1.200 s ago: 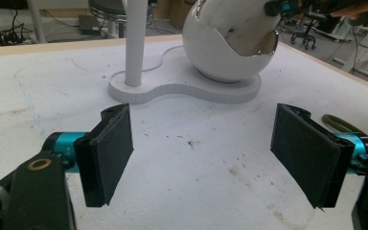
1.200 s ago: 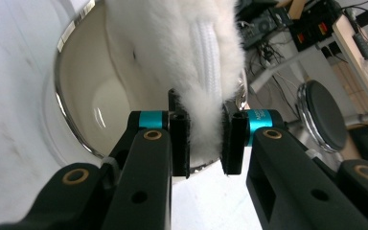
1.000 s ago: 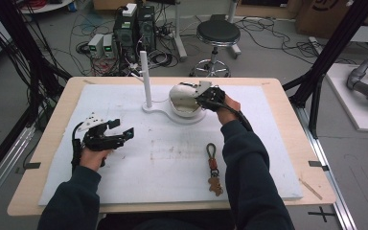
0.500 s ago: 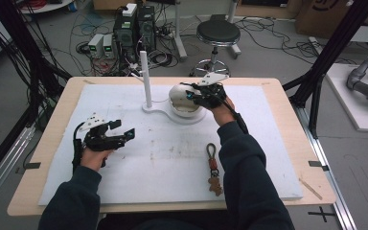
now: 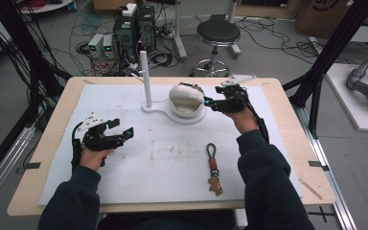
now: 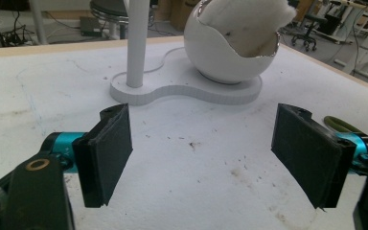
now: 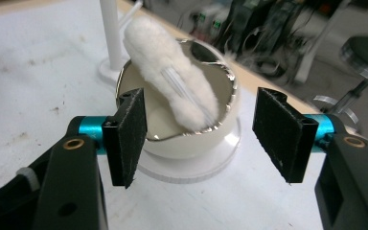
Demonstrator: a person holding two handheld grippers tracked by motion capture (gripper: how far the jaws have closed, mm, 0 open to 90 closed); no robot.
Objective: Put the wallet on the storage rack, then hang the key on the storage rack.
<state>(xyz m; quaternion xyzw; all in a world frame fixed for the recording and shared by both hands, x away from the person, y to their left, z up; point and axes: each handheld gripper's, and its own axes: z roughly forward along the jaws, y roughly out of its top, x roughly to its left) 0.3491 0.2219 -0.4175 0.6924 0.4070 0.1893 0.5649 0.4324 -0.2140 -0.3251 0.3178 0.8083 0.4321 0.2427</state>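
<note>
The fluffy white pad (image 7: 172, 74) now lies in the egg-shaped bowl (image 5: 187, 99) at the desk's (image 5: 52, 191) far middle. The right gripper (image 5: 210, 103) has just opened its fingers and backed off, empty: placement looks done. The left gripper (image 5: 124, 134) rests wide open, empty.

Even indoor light, soft shadows, blur only in the far background

The white table cover (image 5: 172, 158) is evenly lit from above, without harsh glare; shadows under the forearms are faint. The high view looks soft and grainy. In the right gripper view the stool (image 7: 364, 57) and equipment behind are smeared, while the egg-shaped bowl (image 7: 182, 139) stays fairly sharp.
</note>
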